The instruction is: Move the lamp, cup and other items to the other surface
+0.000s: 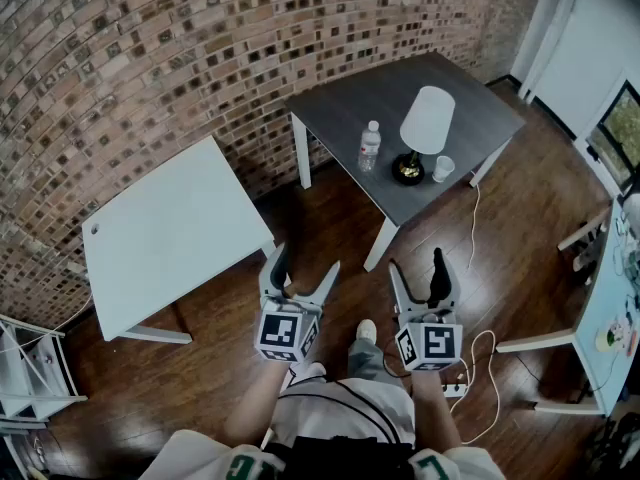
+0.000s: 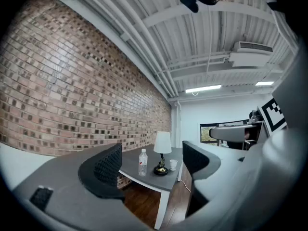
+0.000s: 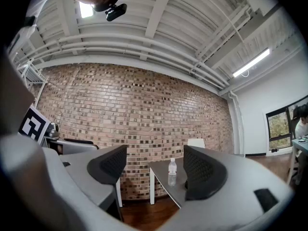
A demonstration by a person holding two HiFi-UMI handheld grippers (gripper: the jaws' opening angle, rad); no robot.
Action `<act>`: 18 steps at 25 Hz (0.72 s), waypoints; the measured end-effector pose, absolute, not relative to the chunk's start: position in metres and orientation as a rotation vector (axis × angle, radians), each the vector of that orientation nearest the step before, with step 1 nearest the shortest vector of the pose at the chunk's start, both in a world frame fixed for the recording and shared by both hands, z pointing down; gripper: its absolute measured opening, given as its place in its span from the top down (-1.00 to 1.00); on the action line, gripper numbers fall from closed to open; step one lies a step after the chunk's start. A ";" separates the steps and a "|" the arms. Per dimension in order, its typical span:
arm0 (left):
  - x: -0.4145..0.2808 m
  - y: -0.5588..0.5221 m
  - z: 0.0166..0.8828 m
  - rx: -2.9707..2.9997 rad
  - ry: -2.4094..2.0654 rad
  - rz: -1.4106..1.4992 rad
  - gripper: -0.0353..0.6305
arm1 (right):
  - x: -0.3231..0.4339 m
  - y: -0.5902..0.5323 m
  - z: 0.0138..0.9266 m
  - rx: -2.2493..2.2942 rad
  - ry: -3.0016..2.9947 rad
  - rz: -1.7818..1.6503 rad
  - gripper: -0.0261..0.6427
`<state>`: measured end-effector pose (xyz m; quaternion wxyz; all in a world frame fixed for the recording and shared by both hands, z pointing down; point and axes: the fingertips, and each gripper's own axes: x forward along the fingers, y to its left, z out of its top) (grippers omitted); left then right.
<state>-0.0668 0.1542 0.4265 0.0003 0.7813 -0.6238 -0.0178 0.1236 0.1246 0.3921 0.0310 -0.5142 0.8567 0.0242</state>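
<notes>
While far from lamp [image 1: 427,120], left gripper [image 1: 305,262] (agape)

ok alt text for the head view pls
A person holds the left gripper and right gripper, both open and empty, over a wood floor. Ahead, a dark table carries a lamp, water bottle and cup; a white table stands to its left.
</notes>
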 end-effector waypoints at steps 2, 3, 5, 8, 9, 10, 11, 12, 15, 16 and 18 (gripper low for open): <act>-0.057 0.139 0.426 2.448 -1.954 -0.042 -0.28 | 0.127 0.109 0.395 -1.563 2.656 0.048 -0.23; -0.052 0.130 0.426 2.446 -1.956 -0.039 -0.28 | 0.130 0.100 0.396 -1.554 2.665 0.047 -0.23; -0.042 0.109 0.424 2.438 -1.969 -0.033 -0.28 | 0.140 0.075 0.400 -1.532 2.681 0.070 -0.23; -0.027 0.070 0.421 2.424 -2.002 -0.026 -0.28 | 0.155 0.030 0.404 -1.480 2.705 0.068 -0.22; -0.021 0.058 0.421 2.423 -2.010 -0.025 -0.28 | 0.160 0.017 0.406 -1.465 2.710 0.061 -0.21; -0.016 0.047 0.423 2.421 -2.015 -0.024 -0.28 | 0.165 0.005 0.407 -1.450 2.714 0.055 -0.21; -0.010 0.038 0.423 2.415 -2.017 -0.022 -0.28 | 0.169 -0.005 0.408 -1.435 2.719 0.050 -0.21; -0.006 0.030 0.424 2.408 -2.020 -0.021 -0.28 | 0.173 -0.014 0.409 -1.418 2.727 0.043 -0.21; 0.008 0.013 0.428 2.388 -2.037 -0.019 -0.28 | 0.181 -0.034 0.409 -1.364 2.764 0.008 -0.21; 0.012 0.008 0.429 2.382 -2.041 -0.020 -0.28 | 0.185 -0.041 0.409 -1.351 2.771 0.011 -0.21; 0.018 -0.002 0.430 2.370 -2.041 -0.013 -0.28 | 0.192 -0.055 0.411 -1.339 2.771 0.013 -0.21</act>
